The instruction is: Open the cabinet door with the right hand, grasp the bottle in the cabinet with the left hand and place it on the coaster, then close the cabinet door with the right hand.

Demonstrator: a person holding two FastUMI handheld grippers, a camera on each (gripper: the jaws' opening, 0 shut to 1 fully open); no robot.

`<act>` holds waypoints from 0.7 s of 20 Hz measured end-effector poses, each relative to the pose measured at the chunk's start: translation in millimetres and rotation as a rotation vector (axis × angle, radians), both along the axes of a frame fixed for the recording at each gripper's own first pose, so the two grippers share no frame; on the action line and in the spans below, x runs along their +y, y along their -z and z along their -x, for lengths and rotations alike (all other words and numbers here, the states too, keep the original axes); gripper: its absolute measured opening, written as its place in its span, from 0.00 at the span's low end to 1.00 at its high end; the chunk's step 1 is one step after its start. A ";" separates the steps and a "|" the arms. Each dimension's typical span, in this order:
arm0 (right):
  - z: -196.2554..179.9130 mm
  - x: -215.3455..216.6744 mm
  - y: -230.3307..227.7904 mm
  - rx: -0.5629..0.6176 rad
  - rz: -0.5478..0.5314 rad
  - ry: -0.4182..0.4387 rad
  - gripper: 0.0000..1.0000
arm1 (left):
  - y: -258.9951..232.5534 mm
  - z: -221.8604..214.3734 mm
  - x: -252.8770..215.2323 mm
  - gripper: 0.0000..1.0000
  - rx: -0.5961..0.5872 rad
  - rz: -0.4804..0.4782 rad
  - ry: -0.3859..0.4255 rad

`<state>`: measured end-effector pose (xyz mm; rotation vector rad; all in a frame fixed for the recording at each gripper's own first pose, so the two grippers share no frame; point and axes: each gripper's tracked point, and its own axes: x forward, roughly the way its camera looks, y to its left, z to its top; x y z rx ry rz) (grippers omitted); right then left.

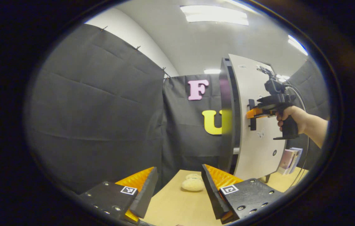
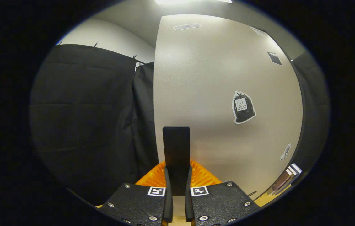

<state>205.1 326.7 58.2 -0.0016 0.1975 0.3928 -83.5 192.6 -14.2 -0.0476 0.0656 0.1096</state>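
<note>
My right gripper [image 2: 177, 201] pinches the door handle [image 2: 176, 150] to swing the cabinet door [image 2: 221, 94], my left gripper [image 1: 177, 194] waiting wide.

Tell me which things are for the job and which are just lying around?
For the job: door, its handle, right gripper shut on the handle, left gripper open and waiting.

Just lying around: pale lumpy thing on the table, books behind the door.

right gripper [image 2: 177, 188] clamped on handle [image 2: 176, 150] | cabinet door [image 2: 221, 94] pale
</note>
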 end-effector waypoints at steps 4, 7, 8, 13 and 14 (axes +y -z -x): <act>6.3 -5.3 -0.2 0.020 -0.003 -0.017 0.15 | -3.7 -19.7 -31.8 0.83 -0.014 -0.001 0.075; 13.4 -10.0 -2.0 0.026 -0.008 -0.047 0.15 | -11.4 -29.7 -48.4 0.83 -0.035 -0.022 0.100; 14.9 -11.4 -1.8 0.029 -0.012 -0.059 0.15 | -13.2 -29.5 -51.5 0.83 -0.037 -0.024 0.103; 24.1 -19.0 -3.9 0.042 -0.027 -0.132 0.15 | -27.6 -24.2 -68.0 0.80 -0.047 -0.058 0.089; 25.1 -19.9 -3.4 0.044 -0.030 -0.143 0.15 | -29.2 -20.6 -73.0 0.80 -0.047 -0.063 0.088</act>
